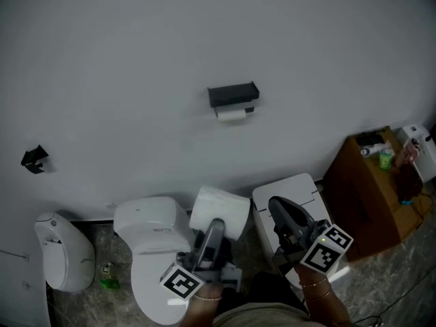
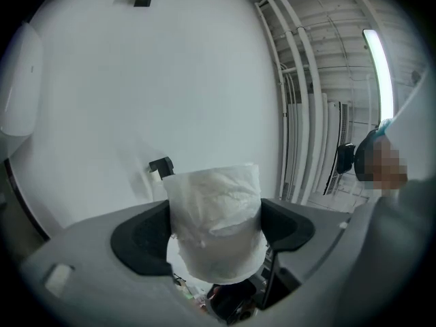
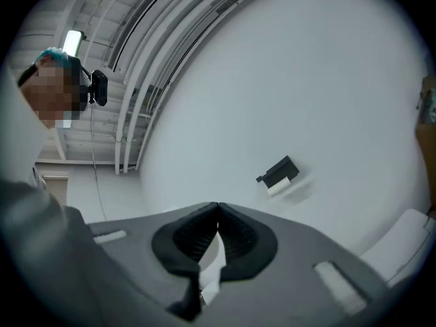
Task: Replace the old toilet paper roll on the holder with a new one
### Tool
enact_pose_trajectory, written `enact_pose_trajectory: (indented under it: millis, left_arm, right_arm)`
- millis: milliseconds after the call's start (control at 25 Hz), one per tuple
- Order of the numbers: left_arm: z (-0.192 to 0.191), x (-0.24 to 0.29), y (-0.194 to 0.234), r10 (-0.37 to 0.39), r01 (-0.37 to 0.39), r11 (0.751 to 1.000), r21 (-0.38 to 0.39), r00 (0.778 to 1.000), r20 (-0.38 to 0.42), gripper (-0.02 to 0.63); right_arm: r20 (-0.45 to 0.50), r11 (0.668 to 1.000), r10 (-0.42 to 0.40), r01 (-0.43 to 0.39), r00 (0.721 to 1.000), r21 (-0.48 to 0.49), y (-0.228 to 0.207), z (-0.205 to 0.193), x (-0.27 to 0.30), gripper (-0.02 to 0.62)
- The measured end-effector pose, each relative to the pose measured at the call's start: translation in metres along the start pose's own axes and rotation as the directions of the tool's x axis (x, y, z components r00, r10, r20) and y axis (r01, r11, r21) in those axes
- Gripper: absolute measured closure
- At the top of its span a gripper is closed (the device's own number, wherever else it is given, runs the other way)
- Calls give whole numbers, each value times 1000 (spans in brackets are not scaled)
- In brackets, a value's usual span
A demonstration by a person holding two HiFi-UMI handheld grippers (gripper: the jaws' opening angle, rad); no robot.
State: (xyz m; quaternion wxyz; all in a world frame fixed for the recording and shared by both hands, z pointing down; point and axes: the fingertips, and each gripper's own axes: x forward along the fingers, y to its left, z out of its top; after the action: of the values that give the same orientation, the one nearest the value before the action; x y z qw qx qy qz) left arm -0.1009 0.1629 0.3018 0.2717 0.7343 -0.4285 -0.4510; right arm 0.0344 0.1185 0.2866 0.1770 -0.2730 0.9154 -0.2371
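Note:
A black holder (image 1: 233, 94) hangs on the white wall with a thin old roll (image 1: 231, 114) under it; the right gripper view shows the same holder (image 3: 278, 172) far off. My left gripper (image 1: 219, 225) is shut on a full white toilet paper roll (image 1: 219, 212), which fills the space between the pads in the left gripper view as the roll (image 2: 214, 216). My right gripper (image 1: 281, 207) is shut with nothing in it, its pads (image 3: 193, 236) meeting at the tips. Both grippers are low in the head view, well below the holder.
A white toilet (image 1: 155, 251) stands below the left gripper, a second white fixture (image 1: 300, 193) under the right one. A urinal (image 1: 63, 254) sits at the left, a brown cabinet (image 1: 364, 196) with small items at the right. A small black hook (image 1: 34, 159) is on the wall.

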Motion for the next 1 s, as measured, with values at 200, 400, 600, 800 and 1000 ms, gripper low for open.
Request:
enact_pose_trajectory:
  millis: [200, 400, 600, 800, 1000]
  left_arm:
    - [-8, 14, 19, 10, -11, 1000, -18, 999, -44, 198]
    - [-4, 28, 36, 20, -22, 999, -31, 998, -51, 198]
    - [13, 63, 54, 4, -4, 1000, 1, 1000, -26, 199]
    - [24, 109, 82, -1, 1, 1000, -2, 1000, -28, 199]
    - [40, 152, 110, 2, -2, 1000, 11, 1000, -12, 198]
  right_arm:
    - [-44, 1000, -21, 21, 999, -9, -14, -8, 10, 594]
    - [-58, 1000, -16, 16, 998, 4, -29, -10, 34, 594]
    - [-66, 1000, 12, -11, 998, 19, -53, -8, 73, 594]
    - [-56, 1000, 17, -16, 998, 16, -89, 9, 113, 594]
    - [-59, 999, 26, -25, 998, 20, -121, 23, 156, 594]
